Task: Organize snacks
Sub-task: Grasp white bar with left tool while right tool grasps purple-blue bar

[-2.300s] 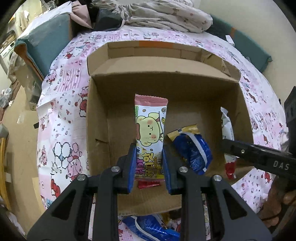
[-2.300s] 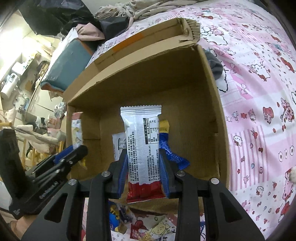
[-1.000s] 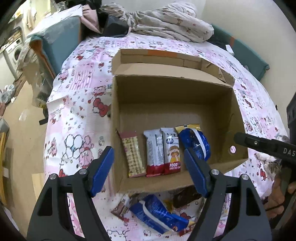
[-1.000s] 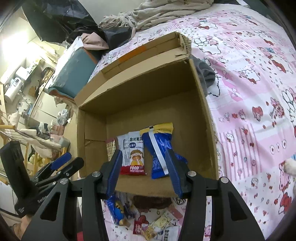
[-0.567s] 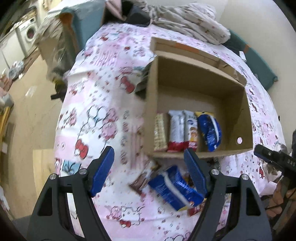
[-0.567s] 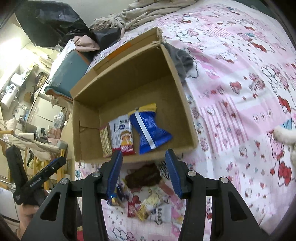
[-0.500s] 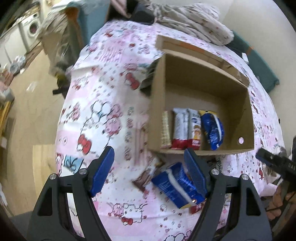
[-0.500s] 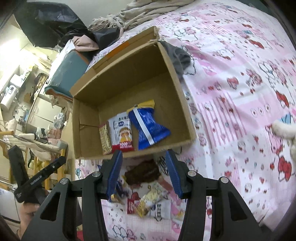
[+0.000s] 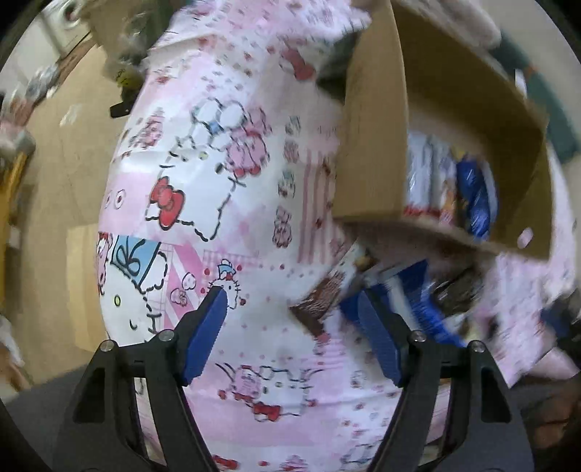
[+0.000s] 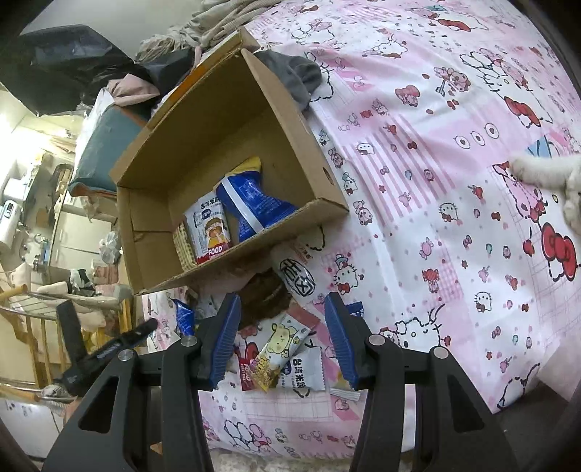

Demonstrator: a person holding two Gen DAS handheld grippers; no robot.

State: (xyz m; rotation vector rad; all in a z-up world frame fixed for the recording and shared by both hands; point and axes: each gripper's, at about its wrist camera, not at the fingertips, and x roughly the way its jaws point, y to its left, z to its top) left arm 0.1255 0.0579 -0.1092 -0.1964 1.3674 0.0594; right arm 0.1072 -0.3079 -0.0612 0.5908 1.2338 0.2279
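A cardboard box (image 10: 225,119) lies on a pink cartoon-print bedspread (image 10: 435,152). Inside it lie a blue snack bag (image 10: 250,203), a white and red "FOOD" pack (image 10: 212,232) and a beige wafer pack (image 10: 181,245). Loose snacks sit in front of the box: a brown pack (image 10: 261,294), a yellow bear pack (image 10: 279,345) and a white pack (image 10: 303,374). My right gripper (image 10: 283,337) is open and empty above this pile. My left gripper (image 9: 294,326) is open and empty, with the box (image 9: 374,138) at upper right and a brown pack (image 9: 323,294) and a blue bag (image 9: 406,290) just ahead; this view is blurred.
A grey cloth (image 10: 297,76) lies by the box's far corner. Bedding and dark bags (image 10: 203,21) are heaped behind. A furry white paw (image 10: 544,174) rests on the bedspread at right. The bed's left edge drops to the floor (image 9: 65,152). The left gripper shows in the right wrist view (image 10: 109,348).
Both grippers let go of their snack packs into the box and opened. Both have pulled back from the box; the left swung left and down, the right now hangs over the loose pile.
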